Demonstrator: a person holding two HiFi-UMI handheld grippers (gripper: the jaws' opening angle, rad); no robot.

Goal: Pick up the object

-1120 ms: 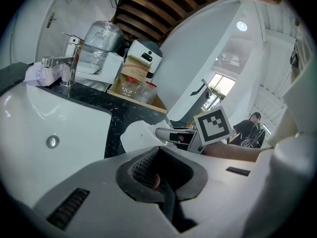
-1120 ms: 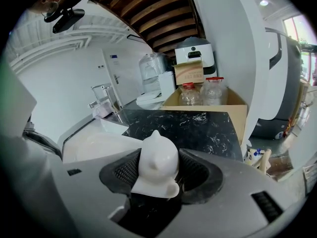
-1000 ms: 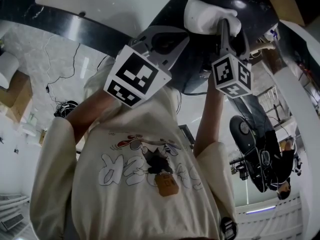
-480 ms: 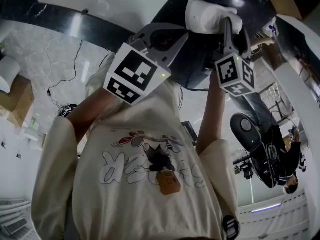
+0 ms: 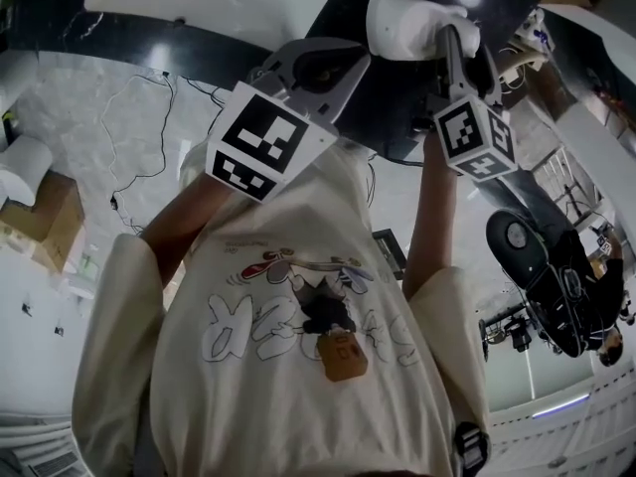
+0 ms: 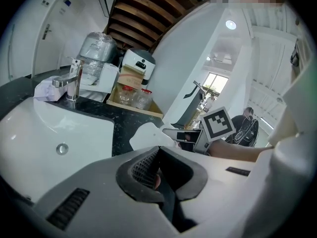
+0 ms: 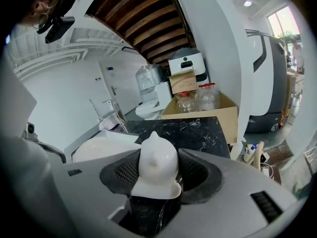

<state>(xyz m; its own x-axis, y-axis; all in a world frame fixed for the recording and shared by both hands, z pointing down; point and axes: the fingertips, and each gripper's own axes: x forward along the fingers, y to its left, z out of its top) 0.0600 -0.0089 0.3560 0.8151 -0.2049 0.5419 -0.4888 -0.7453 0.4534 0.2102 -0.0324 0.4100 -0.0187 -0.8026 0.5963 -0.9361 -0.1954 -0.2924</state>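
The object is a white dome-shaped piece (image 7: 157, 165) with a pointed top and a flared base. My right gripper (image 7: 157, 175) is shut on it, its dark ribbed pads pressed against both sides. In the head view the white piece (image 5: 412, 26) sits at the top, above the right gripper's marker cube (image 5: 472, 137). The left gripper view shows the same white piece (image 6: 148, 135) over the black counter, next to that marker cube (image 6: 218, 124). My left gripper (image 6: 159, 170) is shut, with no object seen between its pads. Its marker cube (image 5: 263, 142) shows in the head view.
A white sink basin (image 6: 54, 133) with a chrome faucet (image 6: 73, 81) is set in a black marble counter (image 7: 198, 130). A cardboard box with bottles (image 7: 198, 103) stands at the counter's far end. A person in dark clothes (image 5: 586, 296) is at the right.
The head view has shifted slightly. Both grippers keep about the same pose, and the right one still holds the white piece.
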